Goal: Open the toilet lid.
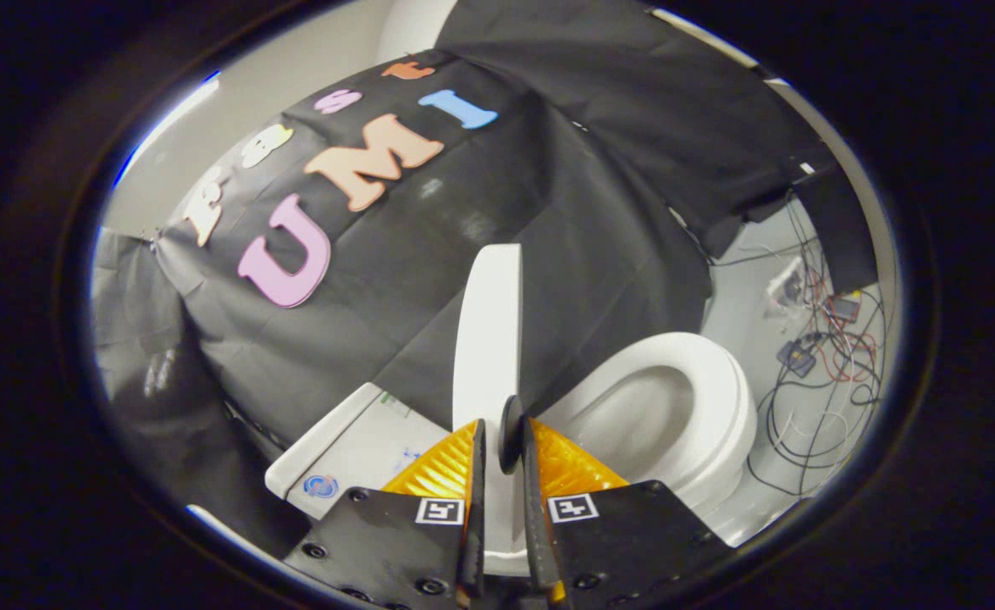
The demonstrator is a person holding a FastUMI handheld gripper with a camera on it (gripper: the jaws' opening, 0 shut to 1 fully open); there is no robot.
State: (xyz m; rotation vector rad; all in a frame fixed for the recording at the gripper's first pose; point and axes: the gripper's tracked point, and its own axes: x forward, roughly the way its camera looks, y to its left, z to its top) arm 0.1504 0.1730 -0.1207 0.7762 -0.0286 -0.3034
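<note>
Gripper [504, 436] rolled sideways, fingers clenched on the rim of the toilet lid [487, 335] — lid raised upright on edge, seat [721, 398] and bowl exposed beside it

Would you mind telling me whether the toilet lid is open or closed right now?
Open: the toilet lid stands upright, edge-on between the gripper fingers, which pinch it, with the seat and bowl exposed beside it.

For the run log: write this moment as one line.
white plastic toilet lid: raised, edge-on | gripper: shut on lid edge | white seat: down
</note>
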